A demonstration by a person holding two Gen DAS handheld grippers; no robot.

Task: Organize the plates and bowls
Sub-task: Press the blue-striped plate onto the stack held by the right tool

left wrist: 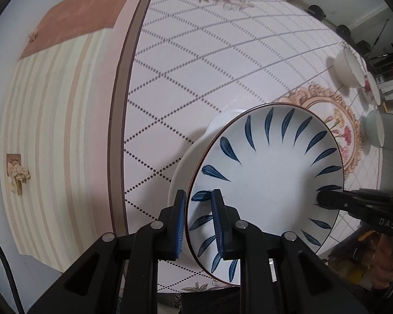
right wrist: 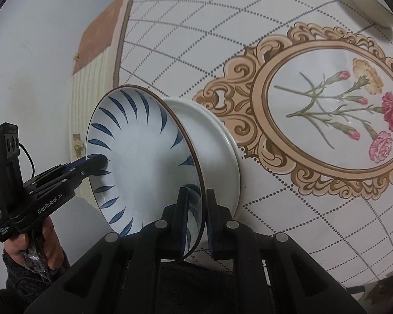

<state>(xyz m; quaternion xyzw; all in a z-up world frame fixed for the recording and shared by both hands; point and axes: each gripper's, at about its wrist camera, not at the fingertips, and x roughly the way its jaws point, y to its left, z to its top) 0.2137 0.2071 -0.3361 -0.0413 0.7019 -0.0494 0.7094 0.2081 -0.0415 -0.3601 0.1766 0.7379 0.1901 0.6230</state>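
I am pinching the blue-leaf plate [left wrist: 269, 183] at opposite rim edges: the left claw [left wrist: 198, 219] and the right claw [right wrist: 196, 219] are both clamping it (above a white plate [right wrist: 222, 151] on the counter [left wrist: 196, 65]).

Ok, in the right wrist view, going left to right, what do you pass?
Hand holding the left gripper → blue-leaf plate → white plate beneath it → framed flower print on the tablecloth → white bowl, top right.
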